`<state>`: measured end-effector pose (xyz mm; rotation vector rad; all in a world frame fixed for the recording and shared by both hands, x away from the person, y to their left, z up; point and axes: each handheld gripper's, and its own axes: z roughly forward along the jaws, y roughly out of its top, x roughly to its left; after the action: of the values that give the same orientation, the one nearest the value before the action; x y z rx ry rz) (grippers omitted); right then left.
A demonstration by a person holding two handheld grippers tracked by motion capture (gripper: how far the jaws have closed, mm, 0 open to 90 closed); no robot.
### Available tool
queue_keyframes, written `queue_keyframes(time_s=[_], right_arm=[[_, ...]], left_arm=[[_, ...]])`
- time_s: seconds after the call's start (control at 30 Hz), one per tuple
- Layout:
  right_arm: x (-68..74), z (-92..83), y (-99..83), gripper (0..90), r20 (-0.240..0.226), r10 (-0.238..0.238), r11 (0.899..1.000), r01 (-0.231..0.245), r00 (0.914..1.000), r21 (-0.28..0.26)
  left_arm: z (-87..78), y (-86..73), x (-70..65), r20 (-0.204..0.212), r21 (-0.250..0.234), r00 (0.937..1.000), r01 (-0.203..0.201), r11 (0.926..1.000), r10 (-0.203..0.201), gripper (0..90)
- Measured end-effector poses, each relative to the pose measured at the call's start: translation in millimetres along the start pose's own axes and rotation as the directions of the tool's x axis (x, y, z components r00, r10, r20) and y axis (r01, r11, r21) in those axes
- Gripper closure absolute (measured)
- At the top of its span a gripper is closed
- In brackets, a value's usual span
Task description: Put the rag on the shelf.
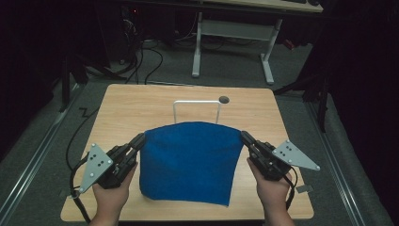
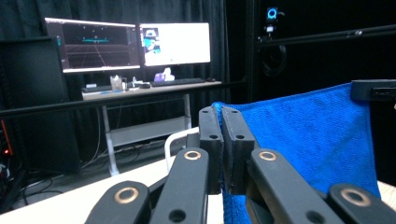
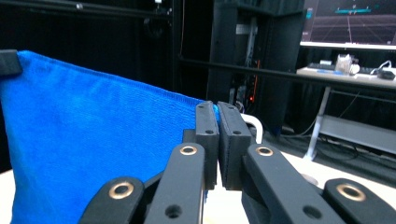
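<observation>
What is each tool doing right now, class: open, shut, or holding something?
Left tool: shut on the upper left corner of the blue cloth.
Right tool: shut on the upper right corner of the same cloth.

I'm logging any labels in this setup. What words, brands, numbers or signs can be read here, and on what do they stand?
None can be read.
Blue cloth: plain, no tag or print shows.
Left gripper and right gripper: no lettering shows, just holes in their grey plates.
Two monitors in the left gripper view: graphics and windows, too small and blurred to read.
Wooden table: no marking.
</observation>
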<state>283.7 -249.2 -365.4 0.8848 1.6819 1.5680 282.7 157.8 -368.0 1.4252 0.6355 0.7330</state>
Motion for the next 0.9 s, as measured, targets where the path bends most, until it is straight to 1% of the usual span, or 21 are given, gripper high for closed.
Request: queue_keyframes(time_s=[0.1, 0.2, 0.3, 0.33, 0.4, 0.47, 0.53, 0.63, 0.67, 0.73, 0.8, 0.83, 0.9], right_arm=[[-0.5, 0.7, 8.0, 88.4, 0.001, -0.002, 1.000, 0.002, 1.0000, -0.006], [-0.4, 2.5, 16.0, 88.4, 0.002, -0.020, 1.000, 0.020, 0.9998, -0.013], [0.1, 5.1, 23.2, 88.4, -0.002, -0.028, 0.999, 0.028, 0.9996, -0.020], [0.1, 6.2, 25.0, 88.4, -0.001, -0.034, 0.999, 0.034, 0.9994, -0.025], [-0.1, 8.5, 28.2, 88.4, -0.002, -0.032, 0.999, 0.032, 0.9995, -0.031], [-0.7, 11.8, 30.4, 88.4, 0.000, -0.027, 0.999, 0.027, 0.9996, -0.036], [-2.3, 14.8, 31.9, 88.3, 0.001, -0.032, 0.999, 0.032, 0.9995, -0.039], [-5.1, 19.4, 32.7, 88.3, 0.012, -0.031, 0.999, 0.031, 0.9994, -0.034], [-7.6, 22.2, 33.0, 88.3, 0.013, -0.024, 0.999, 0.024, 0.9996, -0.028], [-11.3, 25.9, 33.1, 88.4, 0.023, -0.020, 0.999, 0.021, 0.9995, -0.034], [-15.8, 29.9, 34.0, 88.4, 0.028, -0.016, 0.999, 0.017, 0.9995, -0.035], [-17.8, 31.9, 34.5, 88.4, 0.030, -0.015, 0.999, 0.016, 0.9994, -0.032], [-21.8, 37.1, 37.0, 88.5, 0.031, -0.008, 1.000, 0.008, 0.9995, -0.018]], left_arm=[[3.6, 2.8, 1.1, 0.010, -0.005, 0.9999, 0.005, 1.0000, -0.005, 88.1], [7.6, 5.7, 1.8, 0.010, -0.015, 0.9999, -0.002, 0.9999, 0.002, 88.1], [11.8, 8.5, 2.7, -0.001, -0.023, 0.9998, -0.018, 0.9996, 0.018, 88.2], [13.2, 9.4, 3.8, -0.004, -0.025, 0.9999, -0.015, 0.9996, 0.015, 88.2], [16.6, 11.1, 6.6, -0.010, -0.028, 0.9999, -0.006, 0.9996, 0.006, 88.2], [20.8, 12.2, 10.7, -0.013, -0.022, 0.9999, 0.001, 0.9998, -0.001, 88.2], [25.5, 11.9, 15.4, -0.022, -0.018, 0.9997, 0.008, 0.9998, -0.008, 88.2], [32.2, 12.6, 23.8, -0.019, -0.005, 0.9990, 0.041, 0.9991, -0.041, 88.2], [34.4, 12.9, 26.4, -0.021, -0.002, 0.9987, 0.047, 0.9989, -0.047, 88.2], [39.2, 13.6, 30.7, -0.027, 0.003, 0.9980, 0.058, 0.9983, -0.058, 88.2], [45.5, 14.6, 34.8, -0.024, 0.018, 0.9979, 0.061, 0.9980, -0.060, 88.2], [49.5, 15.3, 36.5, -0.020, 0.034, 0.9984, 0.053, 0.9980, -0.053, 88.1], [56.9, 16.6, 38.8, -0.025, 0.040, 0.9991, 0.035, 0.9986, -0.034, 88.1]])
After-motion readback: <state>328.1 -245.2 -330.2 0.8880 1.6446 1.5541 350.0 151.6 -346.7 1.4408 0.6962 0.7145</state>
